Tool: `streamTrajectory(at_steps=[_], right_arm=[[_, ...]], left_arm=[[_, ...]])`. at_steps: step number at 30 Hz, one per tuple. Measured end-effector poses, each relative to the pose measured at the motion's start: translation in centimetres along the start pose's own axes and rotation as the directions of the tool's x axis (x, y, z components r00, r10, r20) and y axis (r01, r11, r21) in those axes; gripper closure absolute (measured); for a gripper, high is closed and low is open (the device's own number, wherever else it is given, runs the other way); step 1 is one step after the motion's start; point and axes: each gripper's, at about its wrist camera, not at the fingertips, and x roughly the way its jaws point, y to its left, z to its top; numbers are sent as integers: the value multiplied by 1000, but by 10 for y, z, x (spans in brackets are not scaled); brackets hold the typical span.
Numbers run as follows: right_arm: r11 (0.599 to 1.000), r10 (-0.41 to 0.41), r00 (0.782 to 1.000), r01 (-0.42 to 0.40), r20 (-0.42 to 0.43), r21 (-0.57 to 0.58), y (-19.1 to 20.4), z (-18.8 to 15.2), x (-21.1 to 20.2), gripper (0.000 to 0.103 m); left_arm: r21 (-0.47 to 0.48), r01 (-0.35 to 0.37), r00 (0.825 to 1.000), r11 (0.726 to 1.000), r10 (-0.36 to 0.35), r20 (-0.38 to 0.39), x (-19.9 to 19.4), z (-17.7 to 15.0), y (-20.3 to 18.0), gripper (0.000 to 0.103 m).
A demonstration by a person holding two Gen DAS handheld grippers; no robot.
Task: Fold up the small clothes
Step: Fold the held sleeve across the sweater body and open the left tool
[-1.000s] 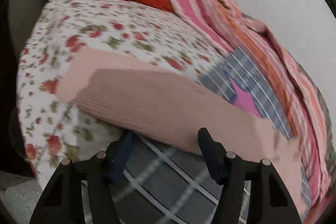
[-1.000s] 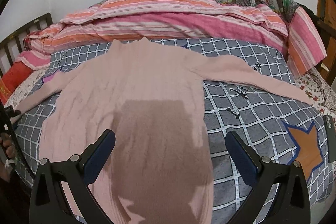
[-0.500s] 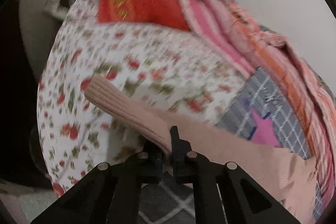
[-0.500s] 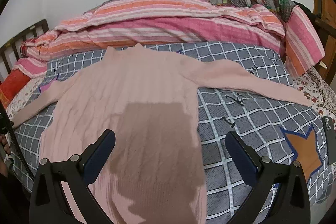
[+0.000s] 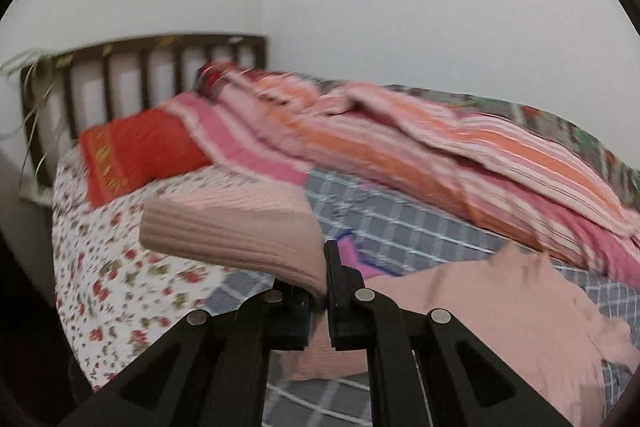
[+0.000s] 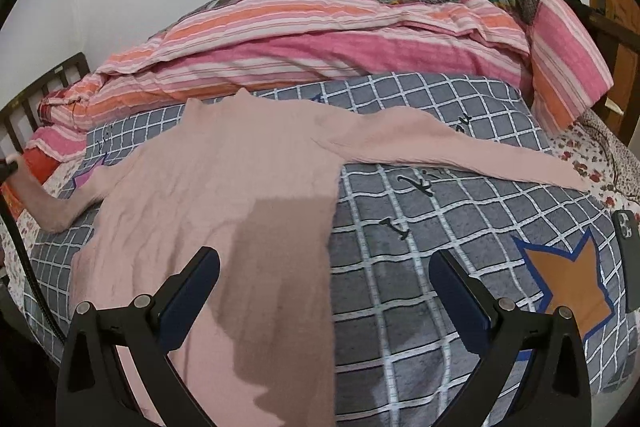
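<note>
Right wrist view: right gripper (image 6: 324,295) gaped over sweater (image 6: 224,195), checked cover (image 6: 440,227) bare toward 3 o'clock; left gripper (image 5: 325,291) clenched the ribbed sleeve (image 5: 236,231).

Left tongs (image 5: 320,291) pinched closed and raised; right tongs (image 6: 324,291) spread wide, hovering

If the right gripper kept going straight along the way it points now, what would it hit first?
Most likely the pink sweater spread on the grey checked blanket. The right gripper is open, pointing at the sweater's right edge, so it might meet bare blanket just beside it; depth is unclear.
</note>
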Motion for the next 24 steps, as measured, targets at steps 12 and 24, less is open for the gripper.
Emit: streamTrajectory(at_steps=[12,24], right_arm=[[998,-31,999,30,23,47,-72,5,7,1],[983,-117,992,122,-44,135,-129,-19,25,1]], left_arm=[[123,161,987,979,-160,-13,-13,-11,-149,96],[212,473,874,855,-425,-237,5,-93,-310,96]])
